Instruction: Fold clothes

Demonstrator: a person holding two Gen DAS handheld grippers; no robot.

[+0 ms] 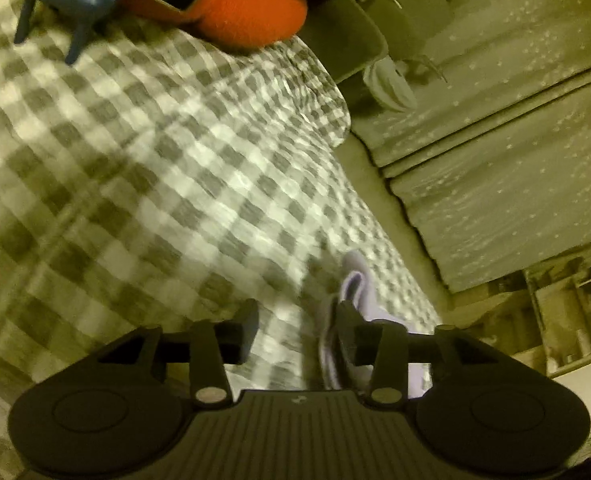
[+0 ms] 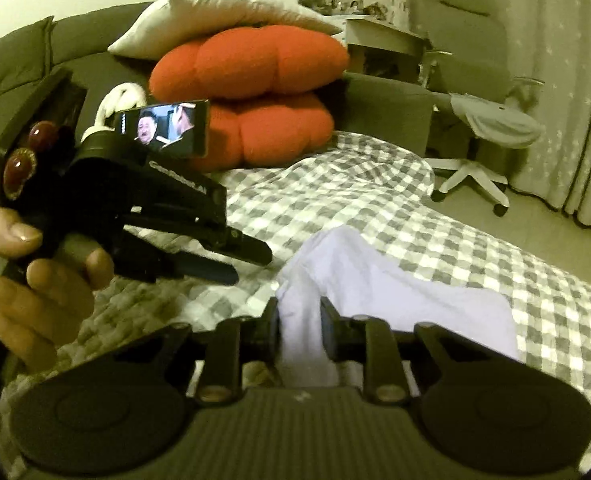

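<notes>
The pale lilac garment (image 2: 395,300) lies on the checked bedspread (image 2: 375,208), one bunched fold rising between the jaws of the right gripper (image 2: 300,320), which are closed narrowly on it. In the left wrist view the same cloth (image 1: 353,284) sits against the right-hand finger of the left gripper (image 1: 295,320); those jaws stand wide apart, gripping nothing, over checked fabric. The left hand (image 2: 35,280) holds that gripper up at the left. Beyond, orange cushions (image 2: 255,92) are stacked under a white pillow (image 2: 207,16), and an office chair (image 2: 483,128) stands on the floor.
</notes>
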